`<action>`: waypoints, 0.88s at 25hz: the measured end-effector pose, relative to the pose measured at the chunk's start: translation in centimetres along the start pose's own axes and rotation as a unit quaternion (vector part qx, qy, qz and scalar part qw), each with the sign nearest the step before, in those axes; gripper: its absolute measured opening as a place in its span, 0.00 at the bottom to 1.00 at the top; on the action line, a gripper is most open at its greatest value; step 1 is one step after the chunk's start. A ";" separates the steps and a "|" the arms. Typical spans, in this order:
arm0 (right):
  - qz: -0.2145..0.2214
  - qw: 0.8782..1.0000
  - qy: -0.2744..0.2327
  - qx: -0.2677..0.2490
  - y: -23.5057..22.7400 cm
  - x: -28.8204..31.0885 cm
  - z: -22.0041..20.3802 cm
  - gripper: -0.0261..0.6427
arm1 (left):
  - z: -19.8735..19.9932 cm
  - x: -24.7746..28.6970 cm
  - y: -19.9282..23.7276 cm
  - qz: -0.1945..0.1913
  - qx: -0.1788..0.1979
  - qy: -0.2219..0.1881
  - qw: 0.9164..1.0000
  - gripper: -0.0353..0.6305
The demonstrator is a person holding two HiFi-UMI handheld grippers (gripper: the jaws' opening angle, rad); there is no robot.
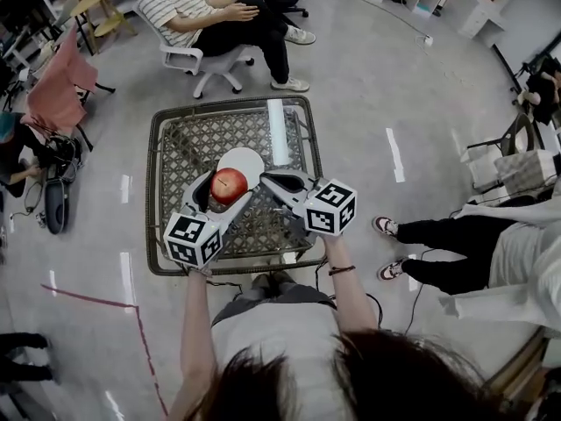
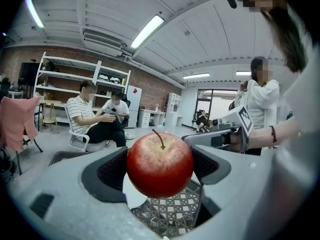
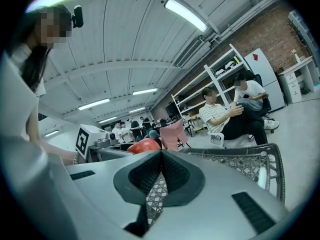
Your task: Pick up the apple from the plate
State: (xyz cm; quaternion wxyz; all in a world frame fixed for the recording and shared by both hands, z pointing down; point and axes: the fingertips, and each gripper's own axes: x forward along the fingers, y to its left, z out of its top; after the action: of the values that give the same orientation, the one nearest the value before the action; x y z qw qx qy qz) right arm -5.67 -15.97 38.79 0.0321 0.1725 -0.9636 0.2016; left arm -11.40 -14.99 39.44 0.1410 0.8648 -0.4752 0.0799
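Observation:
A red apple (image 1: pixel 230 183) (image 2: pixel 160 165) with a brown stem sits between the dark pads of my left gripper (image 1: pixel 223 187) (image 2: pixel 159 169), which is shut on it and holds it above the white plate (image 1: pixel 245 161) (image 2: pixel 131 199). In the right gripper view the apple (image 3: pixel 144 146) shows as a red patch behind the left gripper's body. My right gripper (image 1: pixel 270 179) (image 3: pixel 161 169) hangs just right of the apple over the table, its two pads pressed together with nothing between them.
The plate lies on a low metal lattice table (image 1: pixel 175 152) (image 3: pixel 240 161). A seated person (image 1: pixel 206 11) in a striped shirt is beyond the table's far edge. Another person's legs (image 1: pixel 438 244) stand to the right. A pink-draped chair (image 1: pixel 57 82) stands far left.

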 end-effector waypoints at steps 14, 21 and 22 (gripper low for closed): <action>0.027 0.999 -0.017 -0.018 1.9 0.1 2.6 0.05 | 2.0 -2.0 0.2 -0.006 0.011 -0.011 1.000 0.65; 0.037 0.999 -0.023 -0.021 2.5 -0.1 3.4 0.05 | 2.6 -2.4 -0.4 -0.011 0.015 -0.013 1.000 0.65; 0.038 0.999 -0.024 -0.020 2.5 -0.1 3.5 0.05 | 2.7 -2.4 -0.4 -0.012 0.015 -0.014 1.000 0.65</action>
State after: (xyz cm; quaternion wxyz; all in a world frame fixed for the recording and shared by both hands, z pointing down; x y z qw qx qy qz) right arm -6.39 -15.14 34.61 0.0042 0.1396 -0.9739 0.1788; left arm -12.32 -13.76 36.19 0.1228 0.8734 -0.4656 0.0733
